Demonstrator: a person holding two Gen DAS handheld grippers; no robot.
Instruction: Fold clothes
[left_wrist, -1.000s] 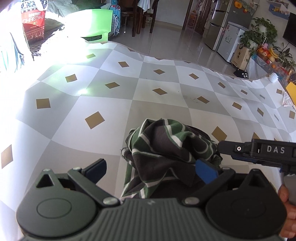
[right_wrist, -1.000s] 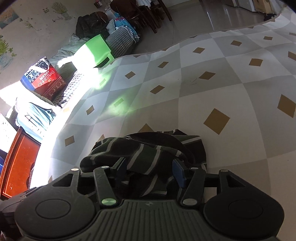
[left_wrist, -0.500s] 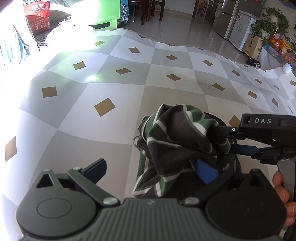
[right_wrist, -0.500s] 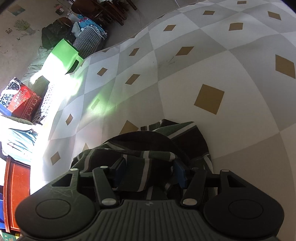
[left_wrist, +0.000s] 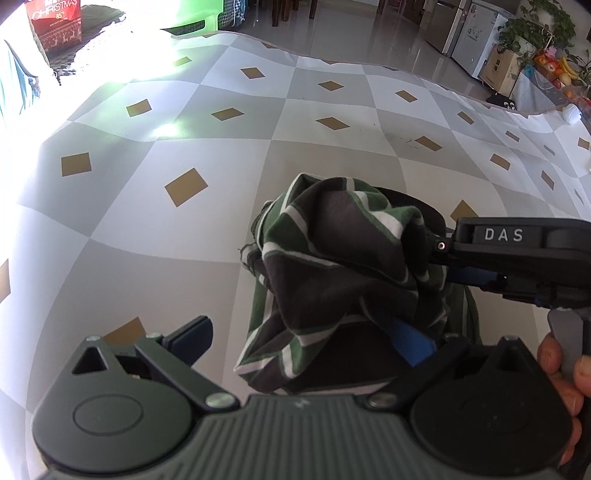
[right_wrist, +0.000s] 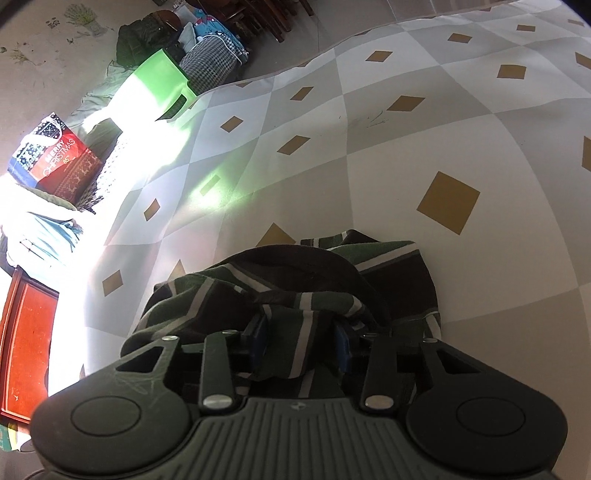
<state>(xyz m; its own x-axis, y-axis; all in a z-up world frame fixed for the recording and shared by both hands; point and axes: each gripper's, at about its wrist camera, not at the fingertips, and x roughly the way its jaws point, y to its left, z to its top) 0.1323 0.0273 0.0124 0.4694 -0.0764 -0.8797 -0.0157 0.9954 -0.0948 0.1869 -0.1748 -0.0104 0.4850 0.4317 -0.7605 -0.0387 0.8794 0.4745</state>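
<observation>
Checked cloth (left_wrist: 332, 155): grey and white squares with tan diamonds, covering the whole work surface.
Striped garment (left_wrist: 343, 266): dark, green and white, bunched near the middle front.
Left gripper (left_wrist: 299, 343): jaws spread wide, the right pad under the fabric.
Right gripper (right_wrist: 301, 349): jaws closing on a fold of the garment between them.

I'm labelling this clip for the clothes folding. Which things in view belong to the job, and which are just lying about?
Job: striped garment; right gripper, jaws closing on a fold of it; left gripper, jaws wide open.

Lying about: Christmas bag; green stool; fruit.
</observation>
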